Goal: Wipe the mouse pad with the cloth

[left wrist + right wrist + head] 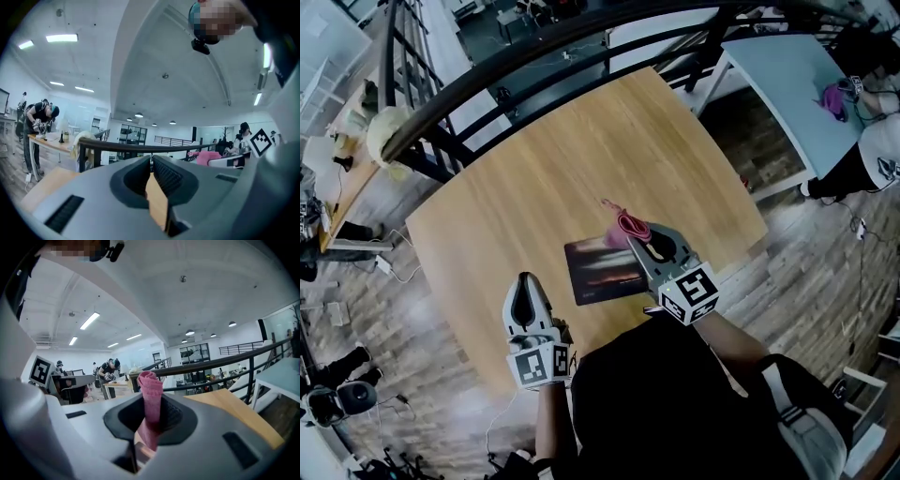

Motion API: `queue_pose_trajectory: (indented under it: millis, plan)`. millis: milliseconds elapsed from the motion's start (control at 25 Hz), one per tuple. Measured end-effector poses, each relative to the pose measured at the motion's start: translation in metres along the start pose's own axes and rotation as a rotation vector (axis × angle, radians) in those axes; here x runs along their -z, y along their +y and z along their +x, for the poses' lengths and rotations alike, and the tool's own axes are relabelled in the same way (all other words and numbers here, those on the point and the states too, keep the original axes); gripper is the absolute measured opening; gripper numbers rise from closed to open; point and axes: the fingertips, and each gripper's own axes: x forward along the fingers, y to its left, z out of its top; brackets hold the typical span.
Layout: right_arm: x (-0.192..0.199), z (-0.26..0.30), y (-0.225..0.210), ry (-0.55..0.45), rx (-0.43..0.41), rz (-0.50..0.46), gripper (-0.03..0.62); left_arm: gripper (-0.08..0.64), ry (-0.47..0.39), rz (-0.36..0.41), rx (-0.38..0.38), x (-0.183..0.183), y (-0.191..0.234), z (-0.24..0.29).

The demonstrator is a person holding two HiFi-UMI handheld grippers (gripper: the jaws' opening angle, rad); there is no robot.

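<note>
Pinching a pink cloth [151, 390], soft and limp, bunched between its jaws, the right claw [636, 234] hovers over the far right corner of the dark rectangular mouse pad [592, 270] by the wooden worktop's [553, 159] near edge. The thin pad may slide. The left claw [525, 281], jaws together and empty, points forward nearby.

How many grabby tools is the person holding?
2. The left tool hangs shut and empty above the near edge of the table. The right tool is at the mouse pad's edge, pinching the pink cloth.
</note>
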Motion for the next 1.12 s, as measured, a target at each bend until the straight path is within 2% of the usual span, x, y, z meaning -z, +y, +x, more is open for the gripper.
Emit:
queue_pose_trajectory:
  millis: [200, 480, 760, 960, 1120]
  plan:
    - [-0.009, -0.010, 0.019, -0.018, 0.012, -0.010, 0.067, 0.038, -0.034, 0.044, 0.002, -0.007, -0.005, -0.026]
    - [0.012, -0.017, 0.026, 0.017, 0.042, 0.007, 0.066, 0.037, -0.018, 0.010, 0.027, 0.008, -0.015, -0.032]
    - [0.014, -0.020, 0.030, 0.017, 0.044, 0.005, 0.066, 0.037, -0.010, 0.005, 0.064, 0.014, -0.027, -0.032]
    - [0.015, -0.022, 0.031, 0.019, 0.049, 0.003, 0.066, 0.037, -0.056, -0.007, 0.084, 0.008, -0.032, -0.030]
    - [0.017, -0.024, 0.032, 0.022, 0.053, 0.006, 0.066, 0.038, -0.010, 0.011, 0.079, 0.014, -0.032, -0.032]
